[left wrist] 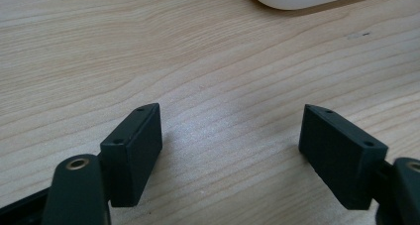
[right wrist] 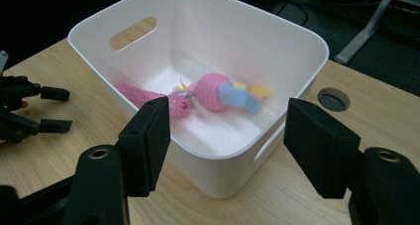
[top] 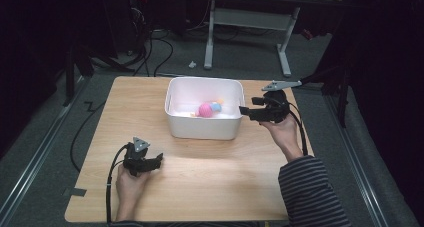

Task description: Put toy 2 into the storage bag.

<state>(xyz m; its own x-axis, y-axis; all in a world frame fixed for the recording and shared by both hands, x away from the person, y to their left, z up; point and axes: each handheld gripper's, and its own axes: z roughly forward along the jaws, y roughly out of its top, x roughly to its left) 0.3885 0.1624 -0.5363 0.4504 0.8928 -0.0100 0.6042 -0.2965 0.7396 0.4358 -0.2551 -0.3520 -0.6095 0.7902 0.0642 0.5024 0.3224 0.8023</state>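
Wooden bench (top: pixel 200 187) under a dim room, dark floor and cables beyond. Nearest the person: left gripper (top: pixel 159 159) rests low on the bench near the front-left corner, jaws wide apart, nothing btwn them, only bare wood grain in the left gripper view (left wrist: pixel 230 136). Right gripper (top: pixel 243 109) sits farther out, just beside the right wall of the white bin (top: pixel 200 129), jaws also spread wide and empty (right wrist: pixel 228 136), aimed over the rim into the bin. Inside, on the bin floor: pink ball toy (right wrist: pixel 213 91) w/ blue and yellow bits, touching or nearly touching a pink knobbly piece (right wrist: pixel 148 98) beside it; slightly blurred, so exact contact unclear. Judgement: step in hand looks like a reach into the bin for the toy. To do it well, clear the near rim first, then drop jaws straight down either side of the round pink body, not the loose blue/yellow trim. Keep left gripper ready to steady the bin if it slides.
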